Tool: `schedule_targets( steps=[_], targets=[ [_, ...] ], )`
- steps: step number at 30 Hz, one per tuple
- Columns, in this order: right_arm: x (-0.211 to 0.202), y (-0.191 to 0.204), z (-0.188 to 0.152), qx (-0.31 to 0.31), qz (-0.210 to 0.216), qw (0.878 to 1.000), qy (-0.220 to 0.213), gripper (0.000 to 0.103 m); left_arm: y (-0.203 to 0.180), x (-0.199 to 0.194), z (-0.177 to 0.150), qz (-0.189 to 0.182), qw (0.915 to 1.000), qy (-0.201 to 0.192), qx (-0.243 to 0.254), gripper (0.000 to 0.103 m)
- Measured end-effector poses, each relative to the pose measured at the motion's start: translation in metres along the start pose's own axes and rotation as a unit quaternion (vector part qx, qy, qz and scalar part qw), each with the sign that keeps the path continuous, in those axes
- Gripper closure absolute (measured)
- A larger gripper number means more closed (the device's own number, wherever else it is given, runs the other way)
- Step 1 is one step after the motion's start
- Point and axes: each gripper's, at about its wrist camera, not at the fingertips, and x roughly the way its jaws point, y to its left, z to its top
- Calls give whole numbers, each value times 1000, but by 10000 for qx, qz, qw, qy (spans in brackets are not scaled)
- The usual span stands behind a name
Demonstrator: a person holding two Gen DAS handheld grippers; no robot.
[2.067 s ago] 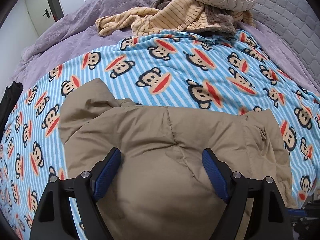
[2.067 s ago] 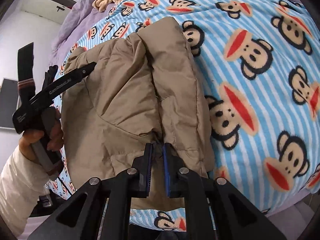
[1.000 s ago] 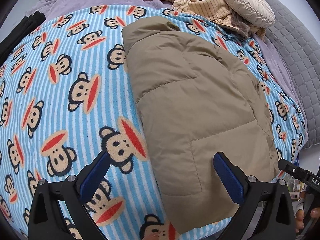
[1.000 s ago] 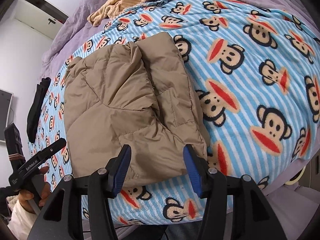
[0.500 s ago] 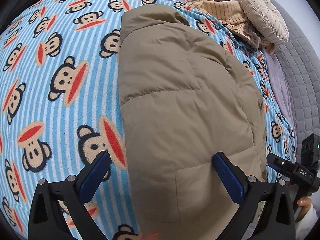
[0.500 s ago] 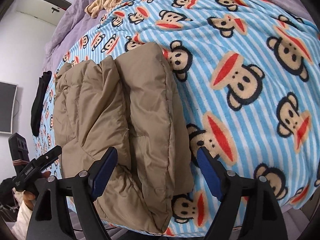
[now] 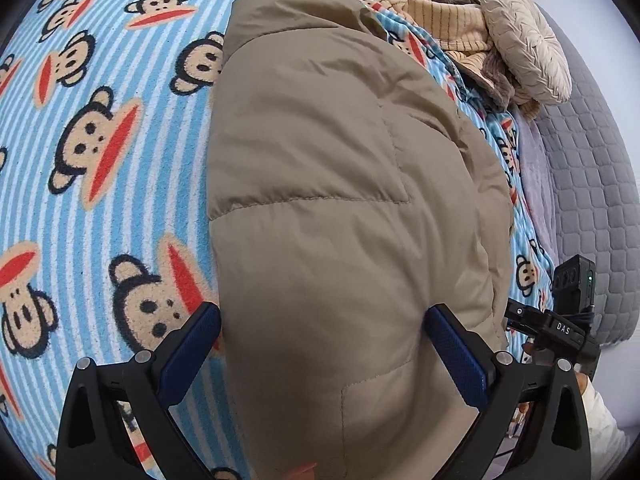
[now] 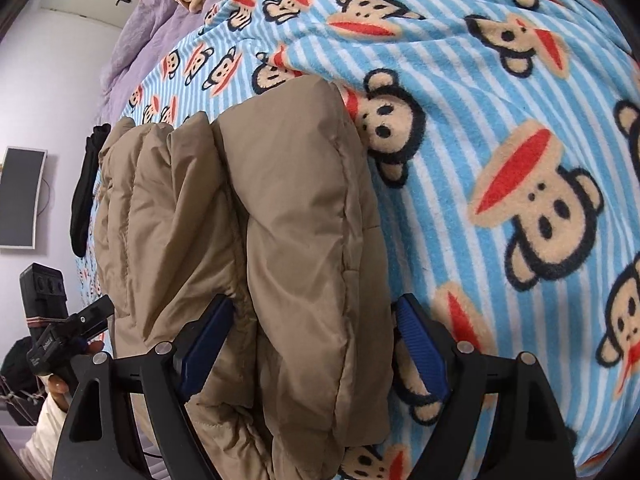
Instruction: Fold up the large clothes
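A tan puffer jacket [image 7: 328, 208] lies folded into a long bundle on the monkey-print blue striped blanket [image 7: 100, 128]. My left gripper [image 7: 324, 354] is open and straddles the jacket's near left end, fingers wide apart. In the right wrist view the jacket [image 8: 280, 220] shows its stacked folds, and my right gripper [image 8: 312, 346] is open astride its right end. The other gripper appears at the edge of each view: the right gripper [image 7: 560, 320] and the left gripper [image 8: 68, 332], each held by a hand.
A heap of beige striped fabric [image 7: 440, 12] and a round cream cushion [image 7: 524, 52] lie at the far end of the bed. A grey quilted headboard [image 7: 592, 168] runs along the right. Black cloth [image 8: 84, 200] hangs off the bed's left edge.
Both grippers have moved in closer over the jacket's ends, which now sit between their open fingers. The right gripper was shut on the jacket 2 seconds ago and has let go.
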Motion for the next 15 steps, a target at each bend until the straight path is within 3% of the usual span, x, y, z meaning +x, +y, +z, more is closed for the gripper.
schedule_targets(
  steps=[3,6,8,12,15],
  targets=[
    [3,-2,7,152,890,9958,119,17,0,3,4,-74,10000,26,7,0],
    [1,4,10,97,1496,9886,140,0,2,4,6,-146,9999,44,39,0],
    [2,10,12,-94,1393,9900,215,0,4,6,10,-233,9997,62,70,0],
    [14,17,18,-697,541,9953,409,0,12,13,19,-489,9986,153,125,0],
    [26,15,29,-658,674,9938,591,0,21,22,24,-716,9970,292,76,0]
  ],
)
